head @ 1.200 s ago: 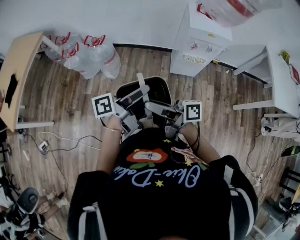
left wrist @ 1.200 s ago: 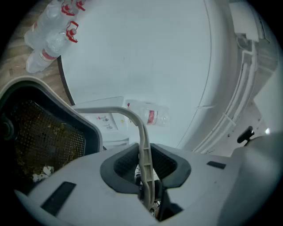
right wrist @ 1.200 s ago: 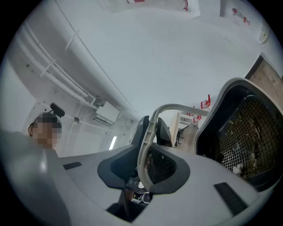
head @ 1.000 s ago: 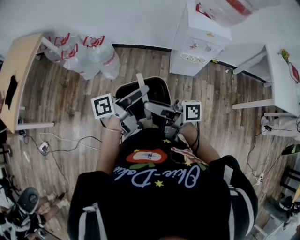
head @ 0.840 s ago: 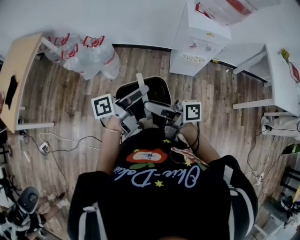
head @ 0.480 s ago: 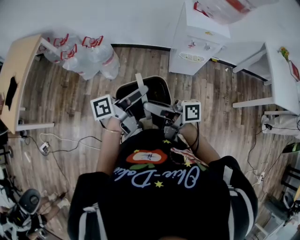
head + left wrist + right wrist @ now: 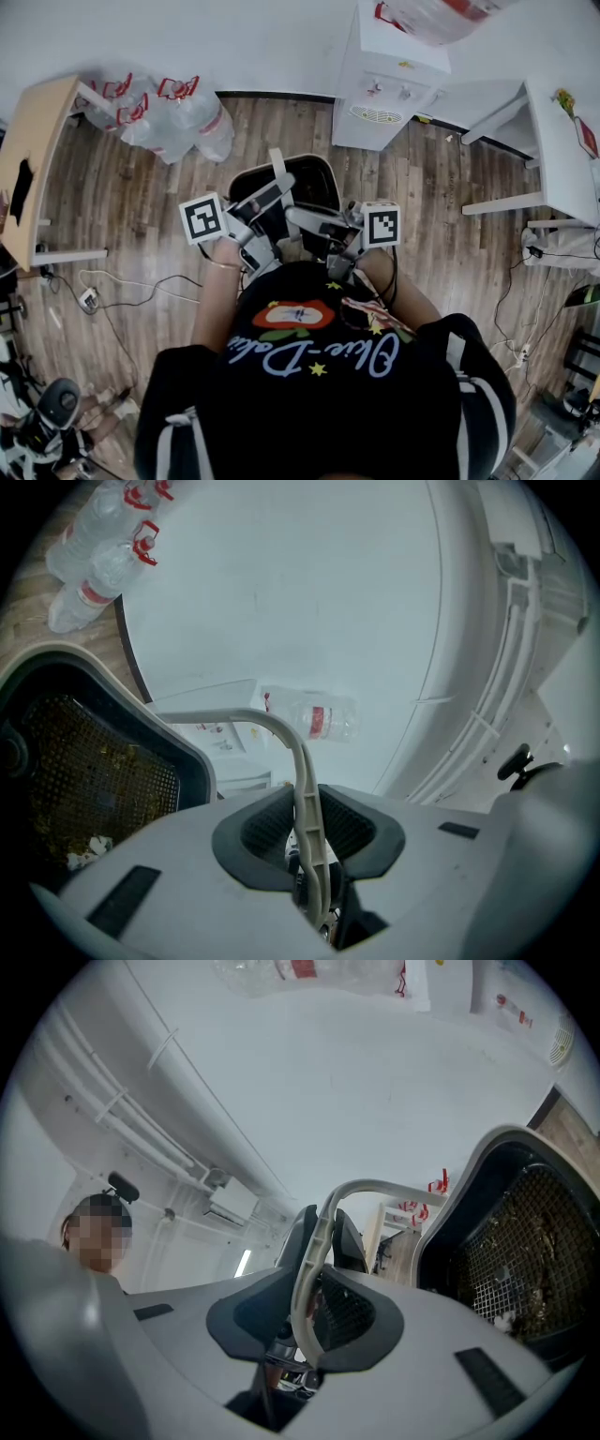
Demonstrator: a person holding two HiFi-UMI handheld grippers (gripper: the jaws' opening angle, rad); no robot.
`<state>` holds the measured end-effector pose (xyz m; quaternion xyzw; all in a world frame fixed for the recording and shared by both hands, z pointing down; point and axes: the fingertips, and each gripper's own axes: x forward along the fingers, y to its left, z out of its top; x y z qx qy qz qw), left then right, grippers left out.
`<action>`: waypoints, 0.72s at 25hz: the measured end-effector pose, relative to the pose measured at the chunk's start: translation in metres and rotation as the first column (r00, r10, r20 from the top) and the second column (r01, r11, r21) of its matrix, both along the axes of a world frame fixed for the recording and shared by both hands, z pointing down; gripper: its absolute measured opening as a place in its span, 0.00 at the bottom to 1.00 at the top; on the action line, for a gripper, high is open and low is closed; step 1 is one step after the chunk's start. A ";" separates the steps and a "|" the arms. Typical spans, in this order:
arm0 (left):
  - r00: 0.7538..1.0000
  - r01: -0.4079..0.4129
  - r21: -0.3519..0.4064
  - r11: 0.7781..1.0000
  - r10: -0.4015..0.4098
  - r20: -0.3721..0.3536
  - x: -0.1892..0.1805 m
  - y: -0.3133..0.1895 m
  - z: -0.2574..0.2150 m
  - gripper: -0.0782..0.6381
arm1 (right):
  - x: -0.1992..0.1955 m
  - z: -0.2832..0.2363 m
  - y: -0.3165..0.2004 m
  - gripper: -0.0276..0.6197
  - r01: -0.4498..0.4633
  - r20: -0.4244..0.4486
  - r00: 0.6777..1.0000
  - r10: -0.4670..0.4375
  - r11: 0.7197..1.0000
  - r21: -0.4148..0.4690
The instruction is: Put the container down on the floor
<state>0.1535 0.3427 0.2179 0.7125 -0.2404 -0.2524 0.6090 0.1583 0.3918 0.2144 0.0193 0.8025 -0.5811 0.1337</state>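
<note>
Head view: black cream-rimmed container point(image 7: 314, 183) hung at frame centre, above wooden floor point(image 7: 141, 187). Left gripper point(image 7: 306, 829) and right gripper point(image 7: 314, 1283) each clamped on thin cream handle point(image 7: 281, 728). Rigid plastic, probably light; handle looked the soundest hold.

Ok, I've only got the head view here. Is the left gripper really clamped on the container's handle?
Observer: Yes. In the left gripper view, the left gripper has its pads pressed on a thin beige handle.
Operator: And the right one?
Observer: Same there: the right gripper is shut on the other beige handle.
Operator: Anything inside?
Observer: The container has a mesh liner with small scraps lying on it.
</note>
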 end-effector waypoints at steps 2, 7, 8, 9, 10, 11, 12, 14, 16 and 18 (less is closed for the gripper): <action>1.000 -0.001 0.004 1.000 0.001 0.007 0.006 0.000 0.000 0.21 | 0.006 0.000 0.000 0.17 0.000 -0.001 1.000 0.000 1.000 -0.002; 1.000 0.003 0.011 1.000 -0.003 0.002 0.048 -0.003 0.001 0.21 | 0.047 0.004 -0.003 0.17 0.002 -0.007 1.000 -0.002 1.000 0.001; 1.000 0.005 0.009 1.000 -0.005 0.004 0.062 -0.004 0.002 0.21 | 0.062 0.004 -0.004 0.17 0.004 -0.009 1.000 -0.004 1.000 0.003; 1.000 0.007 0.008 1.000 -0.007 0.005 0.073 -0.006 0.003 0.21 | 0.073 0.003 -0.006 0.17 0.004 -0.010 1.000 -0.004 1.000 0.004; 1.000 0.008 0.010 1.000 -0.008 0.005 0.076 -0.006 0.002 0.21 | 0.077 0.003 -0.007 0.17 0.003 -0.010 1.000 -0.003 1.000 0.001; 1.000 0.009 0.012 1.000 -0.009 0.002 0.073 -0.006 0.002 0.21 | 0.074 0.002 -0.006 0.17 0.001 -0.010 1.000 -0.001 1.000 -0.002; 1.000 0.008 0.013 1.000 -0.008 -0.003 0.068 -0.005 0.002 0.21 | 0.069 0.002 -0.005 0.17 -0.003 -0.012 1.000 0.003 1.000 -0.002; 1.000 0.002 0.010 1.000 -0.002 -0.011 0.064 -0.004 0.003 0.21 | 0.064 0.001 -0.004 0.17 -0.013 -0.015 1.000 0.013 1.000 0.006; 1.000 -0.007 0.009 1.000 0.007 -0.011 0.072 -0.005 0.004 0.21 | 0.071 0.002 -0.006 0.17 -0.024 -0.022 0.999 0.025 1.000 0.013; 1.000 -0.011 0.012 1.000 0.011 -0.011 0.080 -0.007 0.003 0.21 | 0.080 0.003 -0.008 0.17 -0.036 -0.030 0.999 0.036 0.999 0.014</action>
